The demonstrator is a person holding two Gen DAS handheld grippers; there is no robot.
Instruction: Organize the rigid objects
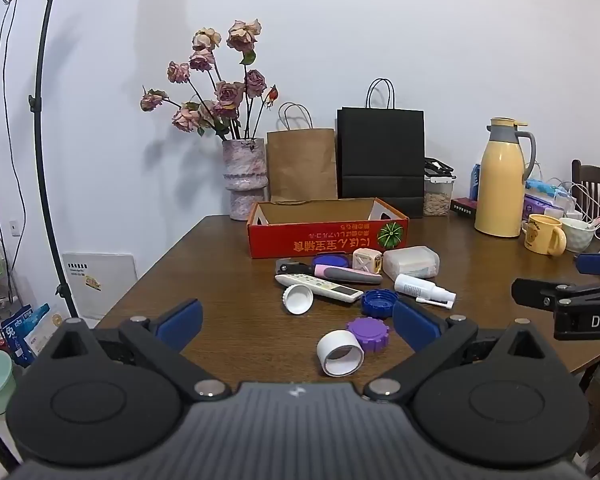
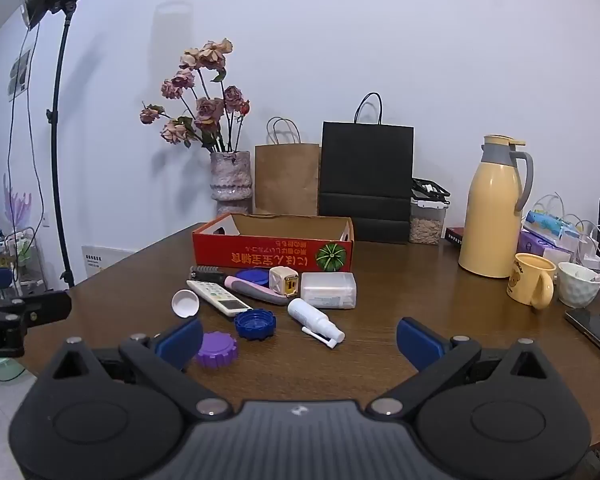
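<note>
A red cardboard box (image 1: 324, 238) (image 2: 274, 250) stands open-topped on the brown table (image 1: 204, 280). In front of it lie a white remote (image 1: 318, 286) (image 2: 220, 298), a pink and grey brush (image 1: 348, 274), a spray bottle (image 1: 424, 289) (image 2: 314, 320), a clear case (image 1: 411, 262) (image 2: 329, 290), a beige cube (image 1: 367, 260) (image 2: 284, 280), blue lids (image 1: 378, 303) (image 2: 255, 323), a purple lid (image 1: 368, 333) (image 2: 217, 349), and white caps (image 1: 298, 299) (image 1: 340, 353) (image 2: 185, 303). My left gripper (image 1: 298, 324) is open, near the caps. My right gripper (image 2: 300, 338) is open over the table's near edge.
Behind the box stand a vase of dried roses (image 1: 246, 178), a brown bag (image 1: 302, 162) and a black bag (image 1: 380, 160). A yellow thermos (image 1: 500, 178) (image 2: 490, 208), mug (image 2: 532, 284), white cup (image 2: 578, 290) and phone (image 2: 592, 332) crowd the right side. A light stand (image 1: 40, 140) rises left.
</note>
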